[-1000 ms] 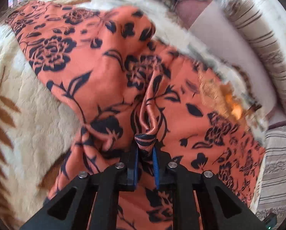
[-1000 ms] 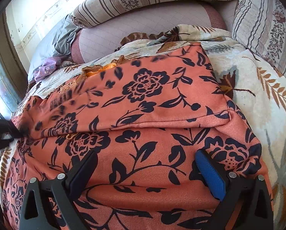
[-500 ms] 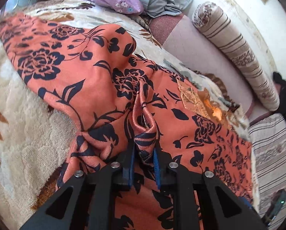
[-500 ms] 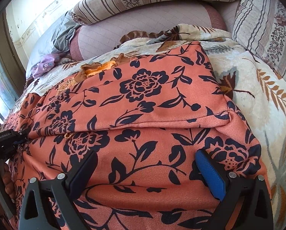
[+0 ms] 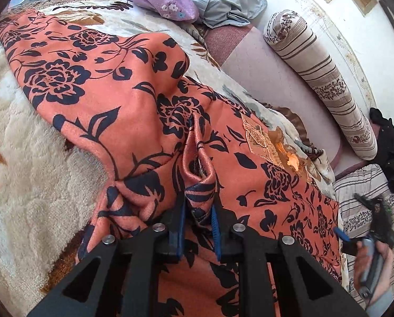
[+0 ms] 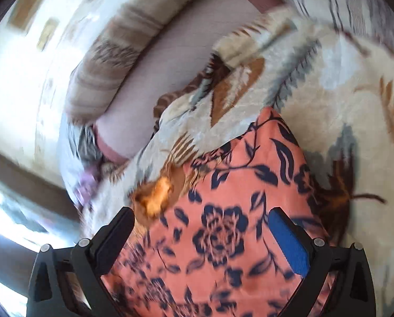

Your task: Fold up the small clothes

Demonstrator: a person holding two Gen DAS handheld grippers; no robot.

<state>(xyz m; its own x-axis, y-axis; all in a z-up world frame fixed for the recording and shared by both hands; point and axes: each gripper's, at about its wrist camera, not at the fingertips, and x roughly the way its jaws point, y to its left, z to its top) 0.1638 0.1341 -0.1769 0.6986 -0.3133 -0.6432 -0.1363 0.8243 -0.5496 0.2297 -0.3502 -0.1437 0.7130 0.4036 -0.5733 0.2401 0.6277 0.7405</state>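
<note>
While the left gripper [image 5: 197, 219] pinches a raised pleat of the half-folded orange floral garment [image 5: 112, 105], the right gripper [image 6: 205, 235] hangs wide open and empty; folding seems unfinished.

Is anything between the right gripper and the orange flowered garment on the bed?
Nothing visible. The right gripper is open directly over the orange garment, with no other item between them. The left gripper already pinches a fold of it.

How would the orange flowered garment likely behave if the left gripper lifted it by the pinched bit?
The orange flowered garment is probably floppy: it bunches into a soft ridge where the left gripper pinches it. Its sheen suggests smooth, maybe slippery cloth. Lifted there, the rest would likely drape and drag over the fuzzy blanket.
</note>
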